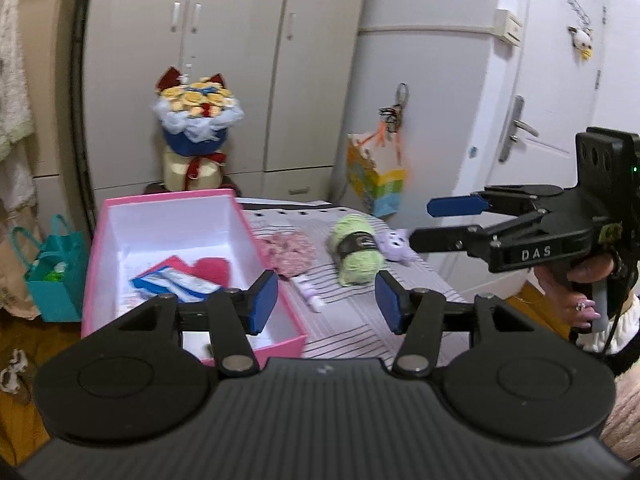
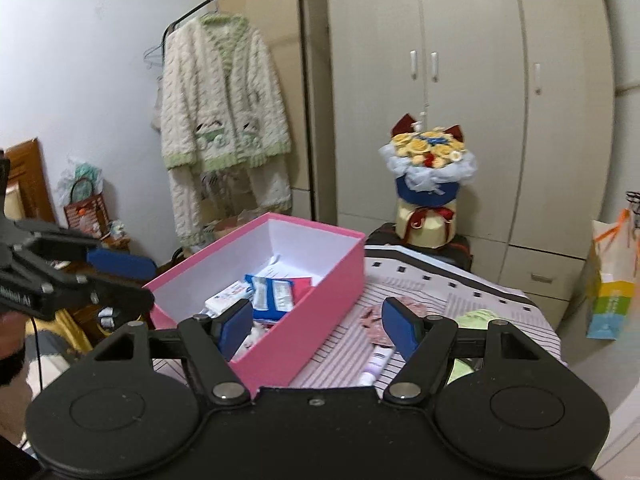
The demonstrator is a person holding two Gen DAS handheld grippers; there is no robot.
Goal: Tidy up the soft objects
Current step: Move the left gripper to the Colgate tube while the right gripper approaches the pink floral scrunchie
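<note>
Your left claw (image 1: pixel 326 307) hangs with its blue pads apart and nothing between them, above the near edge of the striped counter (image 1: pixel 360 320); your right claw (image 2: pixel 316 330) is likewise spread and empty, over the pink box's near corner. The pink box (image 1: pixel 96 264) stands open at the counter's left edge, holding a red heart-shaped piece (image 1: pixel 212 270) and blue-and-white packets (image 1: pixel 176 282). Outside it, toward the far right of the counter, lie a pink knitted piece (image 1: pixel 290 254), a green yarn skein (image 1: pixel 356 252) with a lilac plush (image 1: pixel 396 244) touching it, and a small white tube (image 1: pixel 310 296) nearer you.
</note>
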